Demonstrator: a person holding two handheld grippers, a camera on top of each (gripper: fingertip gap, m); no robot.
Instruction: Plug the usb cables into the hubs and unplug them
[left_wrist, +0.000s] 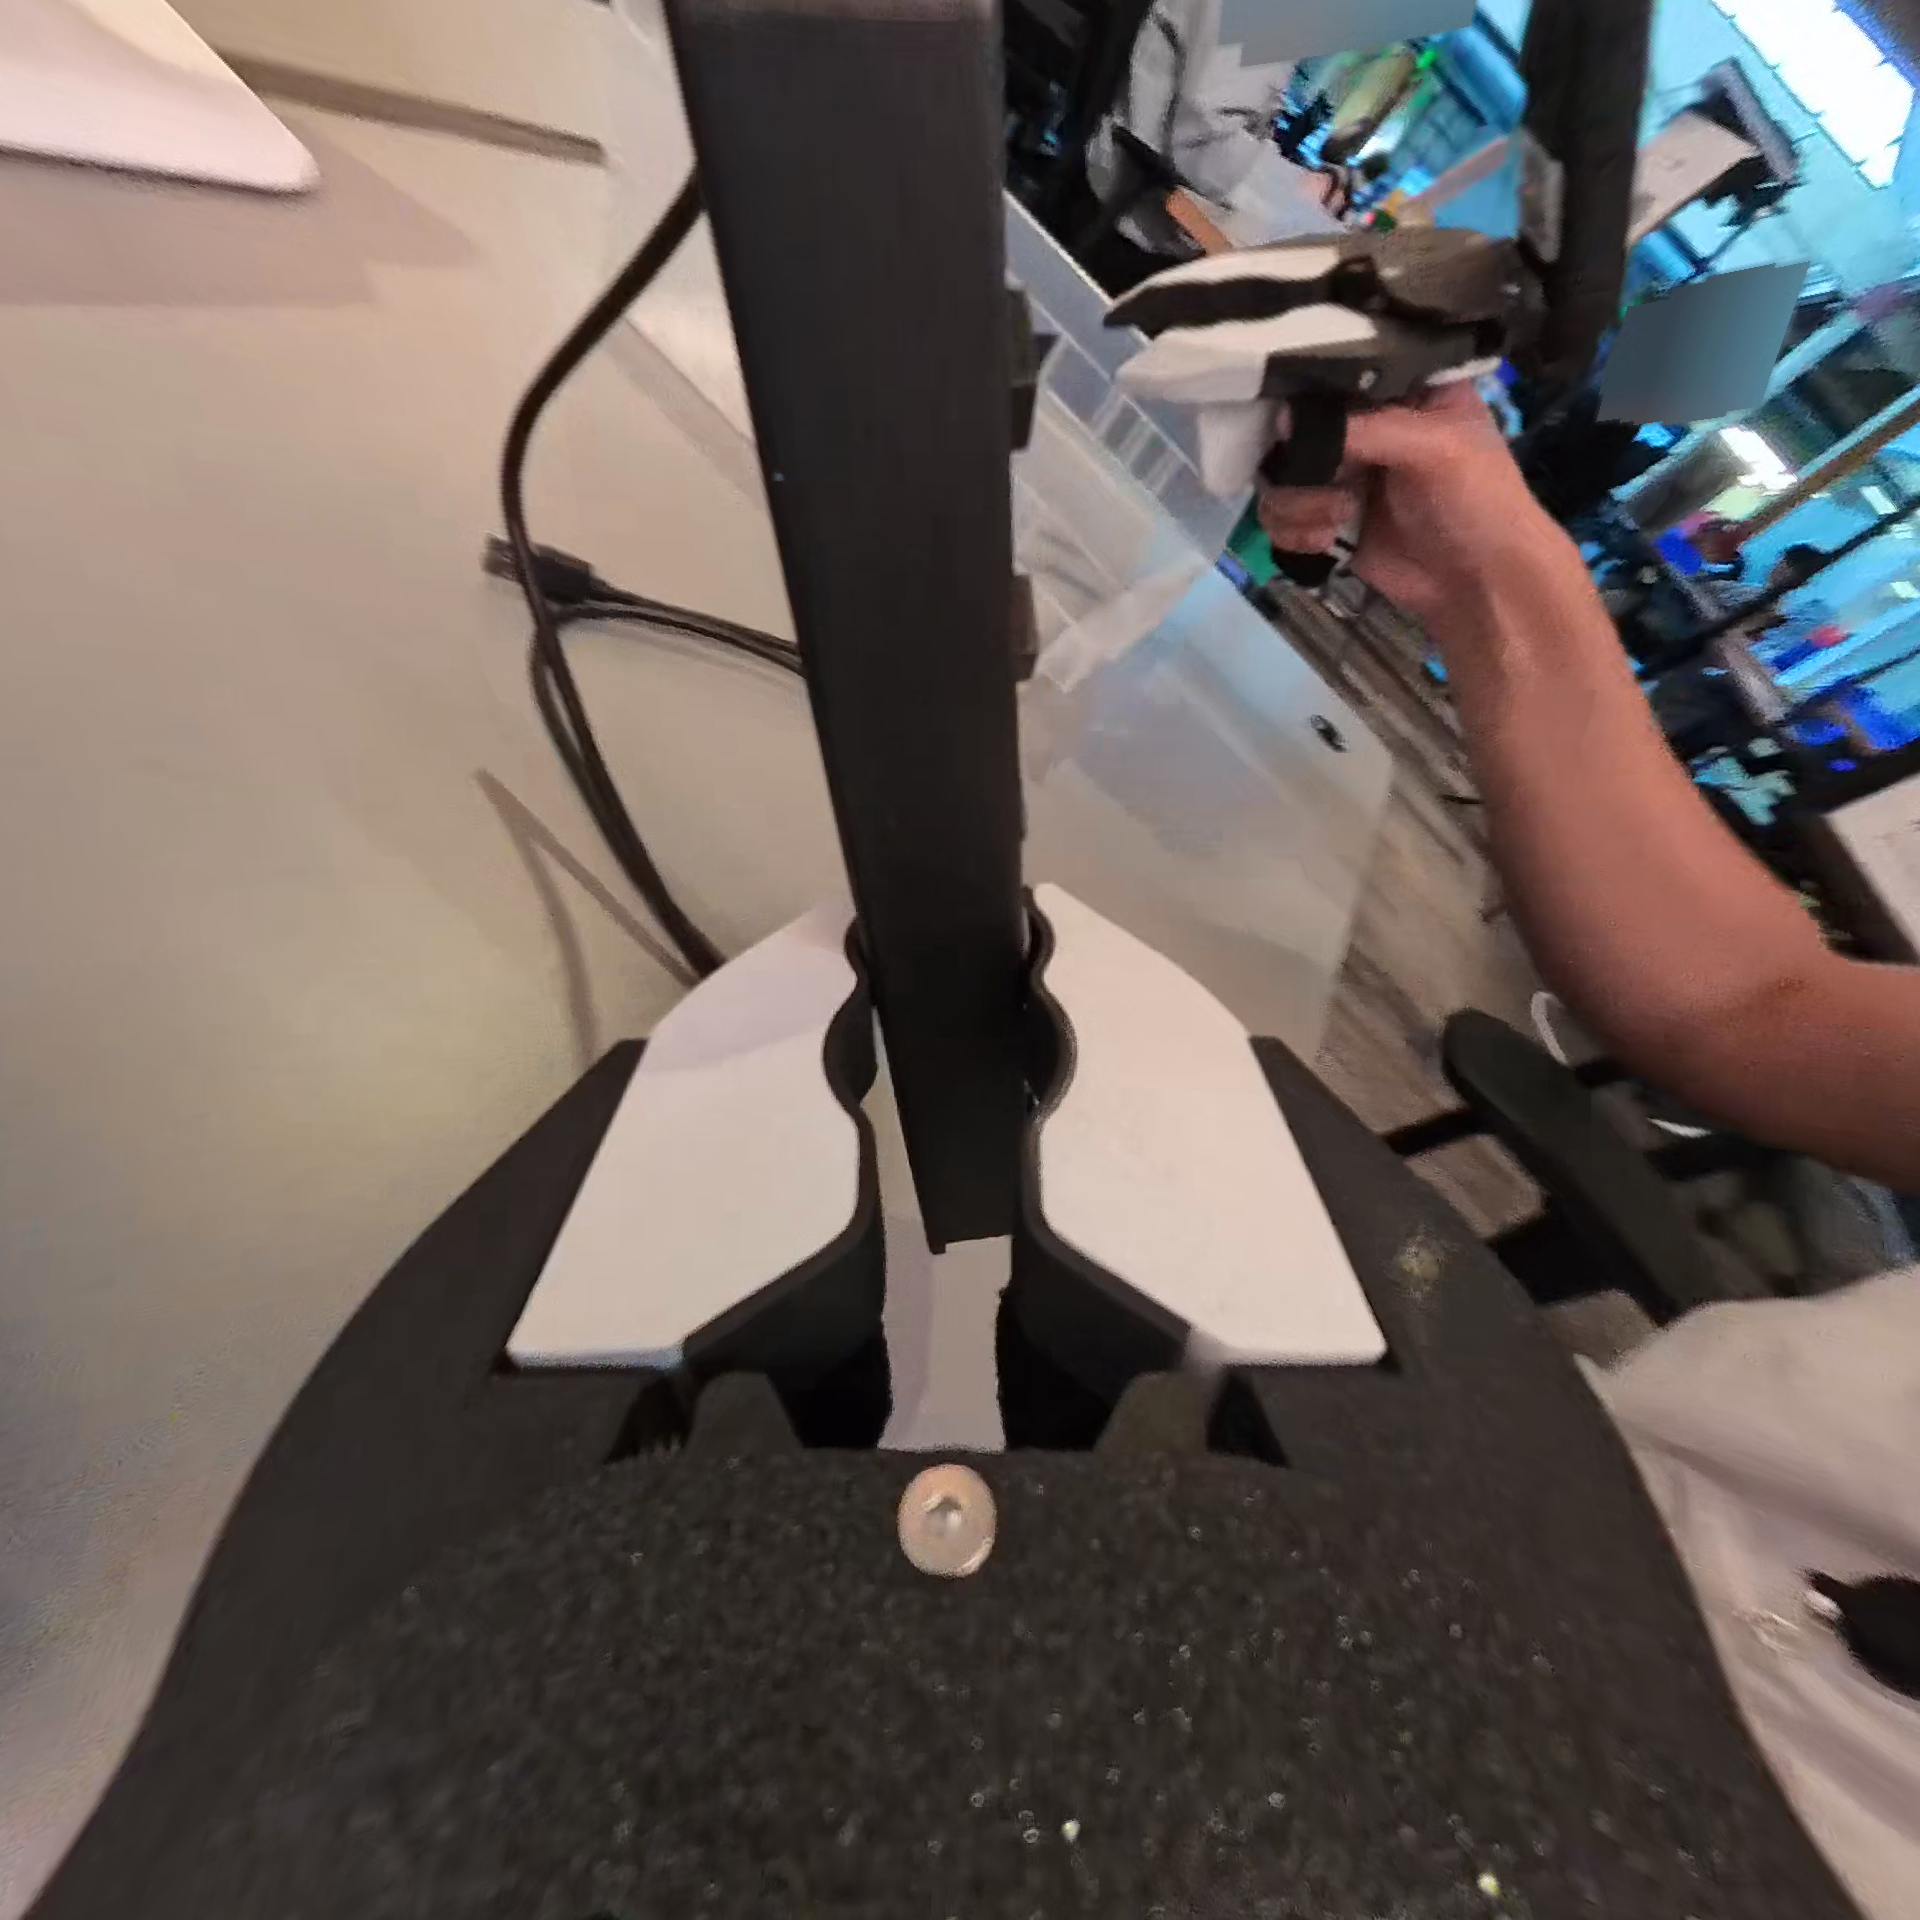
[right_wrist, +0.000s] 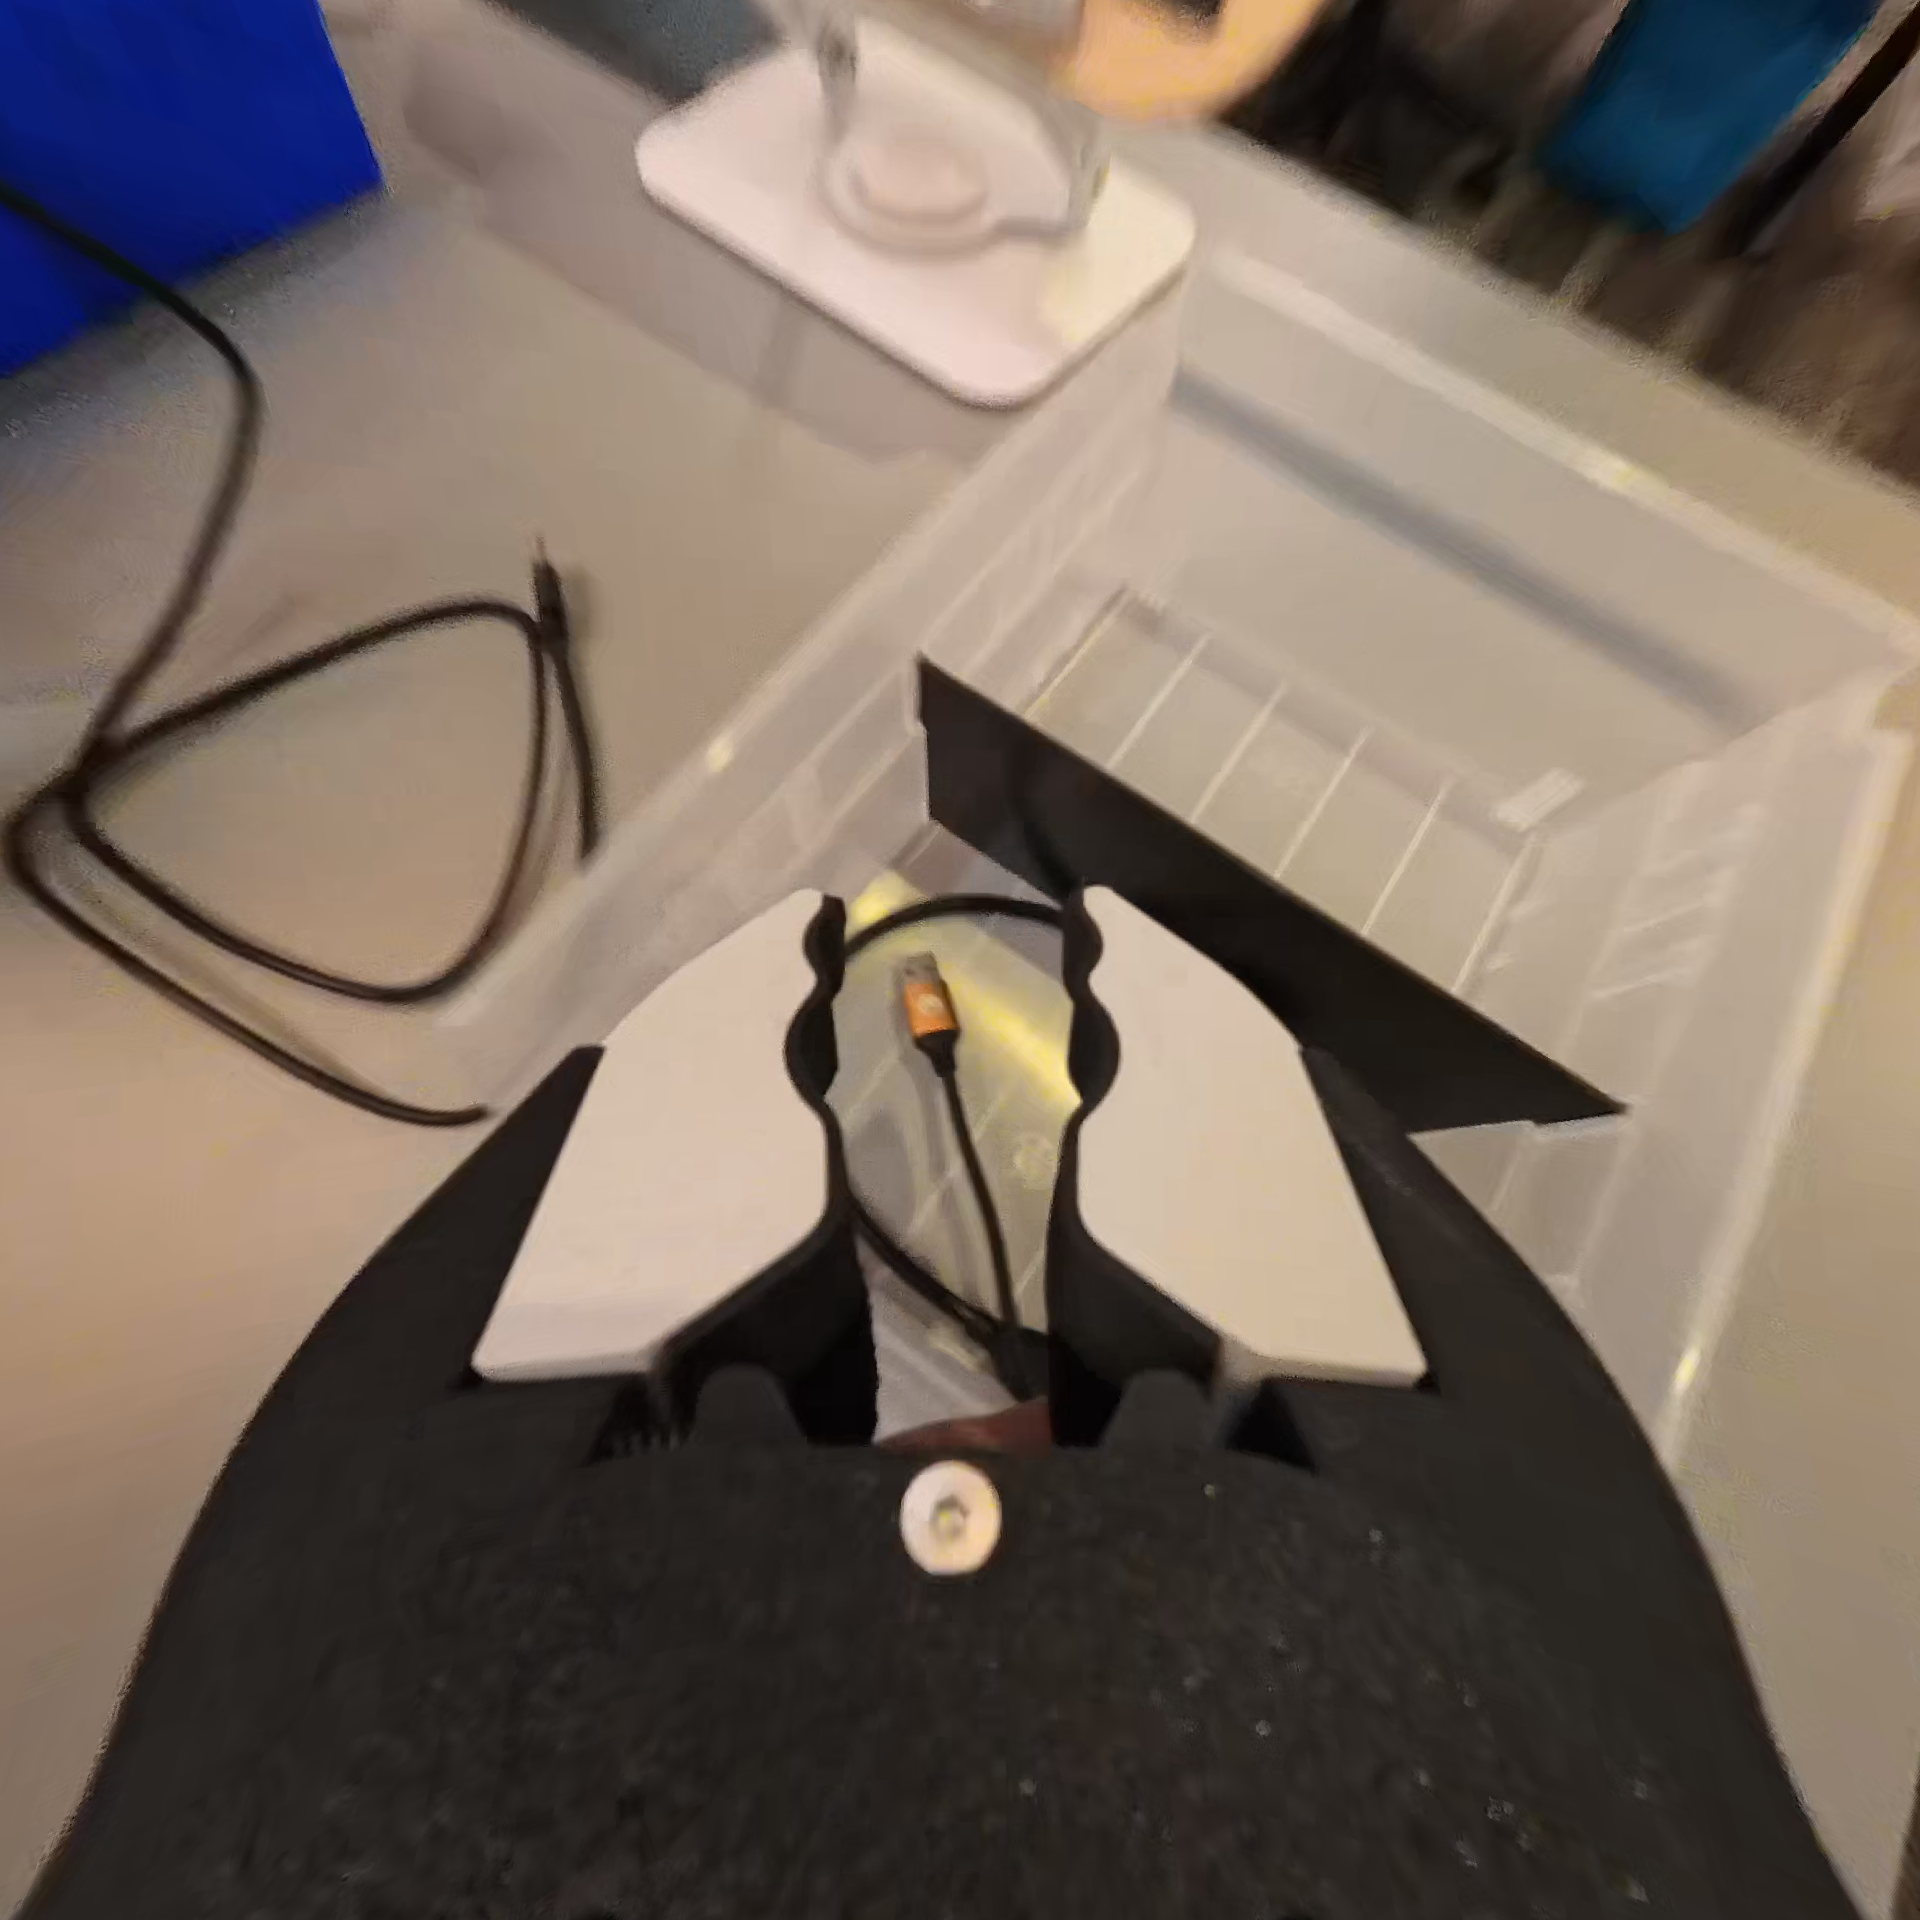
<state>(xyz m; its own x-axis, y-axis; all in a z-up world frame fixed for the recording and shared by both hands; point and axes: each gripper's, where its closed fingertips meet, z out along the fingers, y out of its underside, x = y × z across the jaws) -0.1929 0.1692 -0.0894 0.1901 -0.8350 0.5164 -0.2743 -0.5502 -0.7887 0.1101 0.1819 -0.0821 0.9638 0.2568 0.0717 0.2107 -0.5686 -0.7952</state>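
The left gripper (left_wrist: 945, 951) is squeezed tight on a long black hub (left_wrist: 873, 520). The hub stands between the two white fingers (left_wrist: 727, 1143) and sticks far out ahead of them, up past the top of the left wrist view. Small dark bumps show along the hub's right edge; they may be plugs, but it is hard to tell.

To the left of the hub, a black cable (left_wrist: 551, 665) lies loose on the pale table (left_wrist: 208, 727). One plug end rests free on the table, not stuck into anything. Far off at the top left sits a flat white base (left_wrist: 145, 104).

On the right side, a hand (left_wrist: 1392, 520) holds the right gripper (left_wrist: 1132, 332) up in the air, near the hub but not touching it.

In the right wrist view, the right gripper (right_wrist: 951, 914) has its fingers spread apart with nothing between them. Under it is a clear plastic bin (right_wrist: 1455, 582). Inside the bin lies a cable with an orange plug (right_wrist: 925, 1003), loose on the bottom. The black hub (right_wrist: 1195, 904) crosses over the bin at a slant, just past the right finger. More black cable (right_wrist: 312, 831) is looped on the table to the left. Farther away stand the white base (right_wrist: 935, 249) and something blue (right_wrist: 156, 135).
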